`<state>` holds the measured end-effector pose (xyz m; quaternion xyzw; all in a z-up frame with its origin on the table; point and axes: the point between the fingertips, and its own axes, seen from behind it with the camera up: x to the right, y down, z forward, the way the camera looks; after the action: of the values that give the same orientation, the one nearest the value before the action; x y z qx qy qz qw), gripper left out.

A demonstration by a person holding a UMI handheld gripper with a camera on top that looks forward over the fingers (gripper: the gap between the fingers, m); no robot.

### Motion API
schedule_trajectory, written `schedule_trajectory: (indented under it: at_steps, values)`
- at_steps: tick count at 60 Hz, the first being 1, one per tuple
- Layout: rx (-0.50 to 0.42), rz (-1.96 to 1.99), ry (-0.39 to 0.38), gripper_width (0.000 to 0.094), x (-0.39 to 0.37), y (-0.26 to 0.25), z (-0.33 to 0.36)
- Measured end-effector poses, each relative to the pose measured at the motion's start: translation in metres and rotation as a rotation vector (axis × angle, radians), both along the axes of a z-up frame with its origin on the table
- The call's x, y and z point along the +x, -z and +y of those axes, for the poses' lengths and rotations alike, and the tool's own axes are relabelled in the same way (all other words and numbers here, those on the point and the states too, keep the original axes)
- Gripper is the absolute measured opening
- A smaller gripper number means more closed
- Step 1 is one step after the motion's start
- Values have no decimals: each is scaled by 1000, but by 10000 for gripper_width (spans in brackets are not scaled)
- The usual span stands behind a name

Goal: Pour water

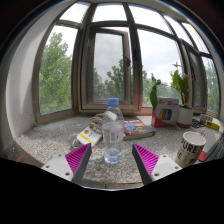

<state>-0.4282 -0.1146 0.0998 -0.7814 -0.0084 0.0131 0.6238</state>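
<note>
— One clear plastic water bottle with a pale blue cap (113, 131) is what I have in front of me. It stands upright on the speckled stone windowsill (45, 145), between the two fingers of my hand-held gripper (113, 162) and a little ahead of them.

— Are you gripping it?

— No. My fingers are spread apart, with the magenta pads (78, 158) showing a gap on either side of the bottle. It rests on its own base, and I cannot tell whether either pad brushes it lower down.

— What else is on the sill?

— Just beside the bottle on one side lies a small tilted packet with yellow and white print (89, 134). On the other side a flat book or magazine (138, 127) lies behind it. Farther out is a white mug with dark lettering (190, 148), near the outer finger. Beyond that sit a small white box with red print (167, 113) and a green potted plant (183, 88) near the glass.

— And behind?

— Dark-framed bay windows (108, 60), with green trees outside.
</note>
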Motion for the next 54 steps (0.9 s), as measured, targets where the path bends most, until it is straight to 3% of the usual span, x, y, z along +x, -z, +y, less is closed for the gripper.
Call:
schedule_trajectory:
  at_steps: [7,14,17,21,36,45,54]
  values:
    - [7,-13,64,812,9,13,60]
    - [-4,-36,62,771,7,29,99]
    - [14,-79,64,706,7,28,108]
    - [40,-90,80,528,9,23,116]
    - [29,-55,53,310,0,22,112]
    - [61,-49,17,310,-14,-5,84]
    - [140,135,-48,310,-28,-81,40]
